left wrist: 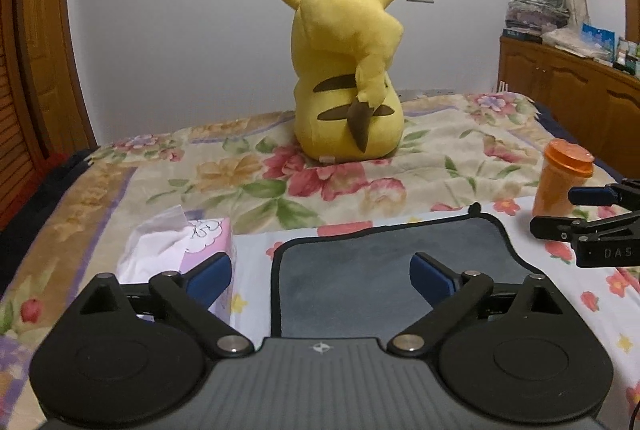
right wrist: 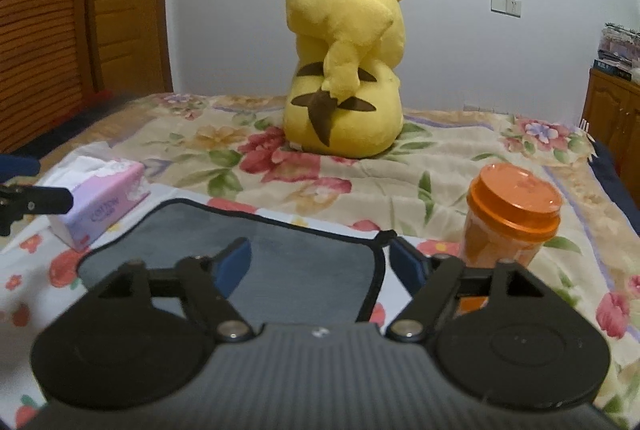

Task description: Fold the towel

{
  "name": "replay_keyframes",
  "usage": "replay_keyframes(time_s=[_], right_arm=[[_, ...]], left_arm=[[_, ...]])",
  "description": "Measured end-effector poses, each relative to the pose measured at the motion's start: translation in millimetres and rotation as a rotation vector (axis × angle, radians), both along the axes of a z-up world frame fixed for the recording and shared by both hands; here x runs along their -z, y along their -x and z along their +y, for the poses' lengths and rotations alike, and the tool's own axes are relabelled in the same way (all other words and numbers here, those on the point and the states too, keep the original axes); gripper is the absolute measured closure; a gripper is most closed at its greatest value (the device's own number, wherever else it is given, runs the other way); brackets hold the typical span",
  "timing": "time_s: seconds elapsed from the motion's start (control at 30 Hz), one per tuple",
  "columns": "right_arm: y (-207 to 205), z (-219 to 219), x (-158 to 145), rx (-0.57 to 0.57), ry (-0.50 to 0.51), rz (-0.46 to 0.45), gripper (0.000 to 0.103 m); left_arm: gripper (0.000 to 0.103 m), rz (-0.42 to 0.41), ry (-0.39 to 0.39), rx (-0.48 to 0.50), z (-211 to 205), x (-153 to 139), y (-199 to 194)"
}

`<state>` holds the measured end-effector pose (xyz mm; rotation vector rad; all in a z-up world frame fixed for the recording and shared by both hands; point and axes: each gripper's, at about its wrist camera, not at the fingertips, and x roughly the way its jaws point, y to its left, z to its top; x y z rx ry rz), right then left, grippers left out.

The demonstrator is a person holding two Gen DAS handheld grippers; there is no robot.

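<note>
A grey towel (left wrist: 360, 270) with black edging lies flat on a white flowered cloth on the bed; it also shows in the right wrist view (right wrist: 288, 254). My left gripper (left wrist: 320, 280) is open, above the towel's near left part, holding nothing. My right gripper (right wrist: 320, 262) is open over the towel's right edge, near its small hanging loop (right wrist: 385, 236), holding nothing. The right gripper's fingers (left wrist: 592, 196) show at the right edge of the left wrist view.
A yellow plush toy (left wrist: 346, 70) sits at the back of the bed. A pink tissue box (left wrist: 180, 250) stands left of the towel. An orange lidded cup (right wrist: 508, 218) stands to its right. A wooden cabinet (left wrist: 568, 78) lines the right wall.
</note>
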<state>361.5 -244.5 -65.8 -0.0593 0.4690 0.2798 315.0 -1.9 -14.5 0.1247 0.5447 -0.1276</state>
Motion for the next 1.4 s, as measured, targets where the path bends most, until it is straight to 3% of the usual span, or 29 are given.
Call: replay_keyframes(time_s=[0.1, 0.27, 0.5, 0.8, 1.4], right_arm=[[10, 0, -6, 0.025, -0.009, -0.007, 0.005], [27, 0, -12, 0.017, -0.027, -0.003, 0.0], [46, 1, -16, 0.023, -0.031, 0.011, 0.0], [73, -8, -29, 0.038, -0.03, 0.013, 0.0], [132, -22, -87, 0.043, -0.046, -0.045, 0.0]], left_arm=[[0.0, -0.006, -0.014, 0.007, -1, -8, 13], [0.0, 0.008, -0.019, 0.024, 2, -13, 35], [0.0, 0.037, -0.052, 0.024, 6, -14, 60], [0.0, 0.036, -0.031, 0.027, 6, -29, 85], [0.0, 0.013, -0.038, 0.03, -1, -71, 155]])
